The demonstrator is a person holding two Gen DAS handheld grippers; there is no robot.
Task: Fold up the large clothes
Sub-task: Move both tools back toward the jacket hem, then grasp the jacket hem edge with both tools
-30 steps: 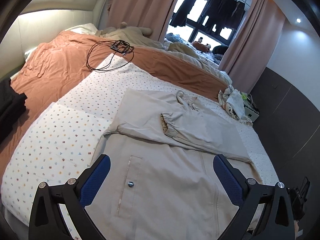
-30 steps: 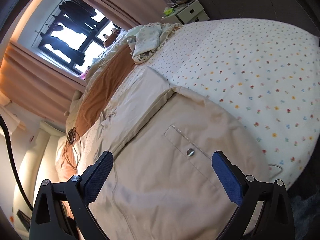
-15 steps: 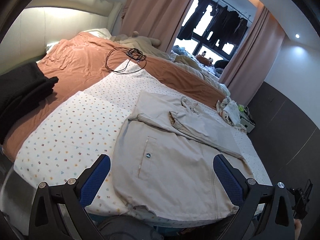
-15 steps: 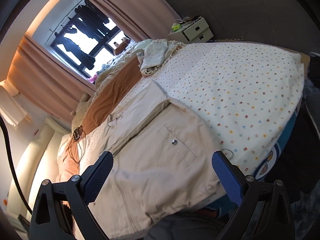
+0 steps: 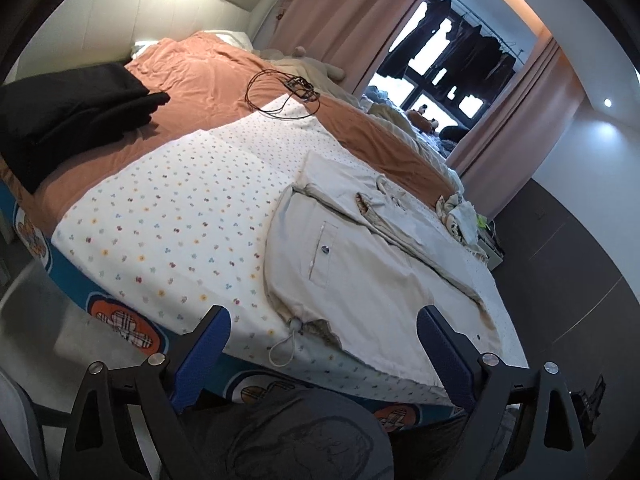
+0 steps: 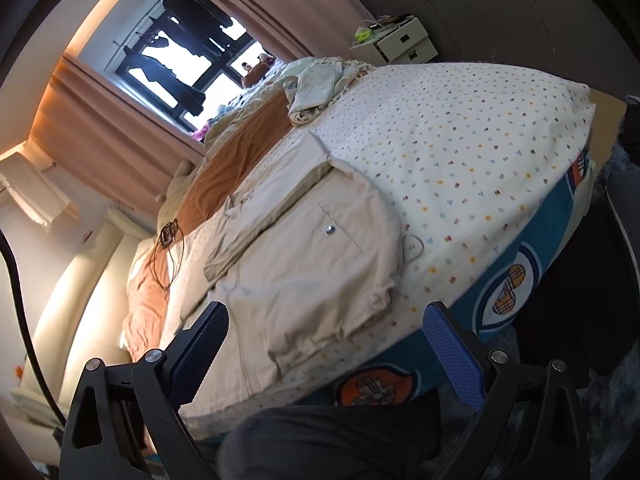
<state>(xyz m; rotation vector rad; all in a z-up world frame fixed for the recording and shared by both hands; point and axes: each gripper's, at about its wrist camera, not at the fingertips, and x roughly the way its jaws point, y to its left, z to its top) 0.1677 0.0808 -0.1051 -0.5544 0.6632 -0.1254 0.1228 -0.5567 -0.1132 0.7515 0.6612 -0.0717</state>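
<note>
- Two views cover this moment, and both show the grippers drawn back off the bed since a second ago, when they hung close over the garment.
- Left wrist view: the left gripper [image 5: 322,350] is released, jaws spread wide, holding nothing. The beige jacket [image 5: 360,268] lies flat on the dotted sheet [image 5: 168,216], near the foot edge of the bed, with one sleeve [image 5: 400,220] folded across its chest. The hem drawcord [image 5: 286,346] trails loose toward the mattress edge. A black folded pile [image 5: 68,120] and a cable bundle [image 5: 284,92] sit well apart on the orange cover [image 5: 208,76].
- Right wrist view: the right gripper [image 6: 326,350] is likewise released and empty. The jacket [image 6: 304,272] hem overhangs the bed edge slightly; its pocket snap [image 6: 330,230] faces up. A crumpled light cloth [image 6: 316,88] lies near the far corner, and a small drawer unit [image 6: 404,42] stands beyond.
- Change noted: both cameras now see the bed's blue side panel [image 5: 120,312] and the whole garment, where earlier frames showed only fabric between the fingers.
- Judgement: the sleeve fold appears complete; the retreat suggests repositioning for the next fold, probably lifting the hem toward the collar.
</note>
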